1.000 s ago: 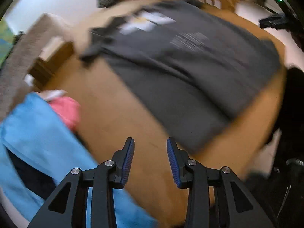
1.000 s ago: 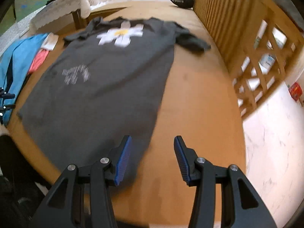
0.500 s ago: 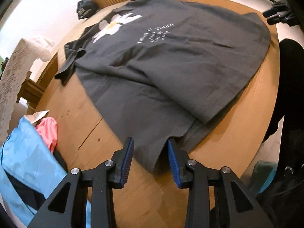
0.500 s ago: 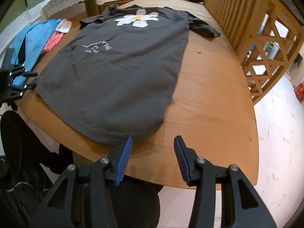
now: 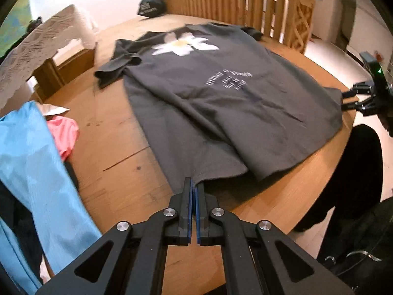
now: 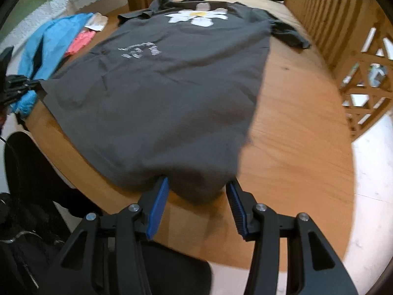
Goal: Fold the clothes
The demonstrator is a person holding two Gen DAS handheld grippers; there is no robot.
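- Two grippers at the near hem of one dark grey T-shirt [image 5: 221, 103], which lies spread flat on a round wooden table [image 5: 118, 147], collar at the far side.
- Left gripper [image 5: 194, 186]: blue-padded fingers pressed together, clenched on the shirt's near left hem corner; a sliver of cloth shows between the pads.
- Right gripper [image 6: 197, 191]: fingers spread apart, released; the bottom right corner of the hem sits in the gap between them, nothing pinched.
- Same right gripper appears at the far right edge of the left wrist view, at the shirt's other hem corner.
- Shirt print faces up: white flower [image 6: 197, 17] with yellow centre near the collar, pale lettering [image 6: 140, 50] mid-body, blurred, not readable.
- Left part of the hem is rumpled, with an under layer of cloth showing beneath the top layer near the left gripper.
- Both sleeves lie out to the sides; left one crumpled.
- Blue garment [image 5: 32, 162] on the table's left edge, well apart from the shirt; pink cloth [image 5: 65, 135] just beside it.
- Black bag [image 5: 151, 5] on the far side of the table.
- Wooden slatted railing [image 5: 245, 5] runs behind the table.
- Lace-covered table [image 5: 36, 44] stands off to the left.
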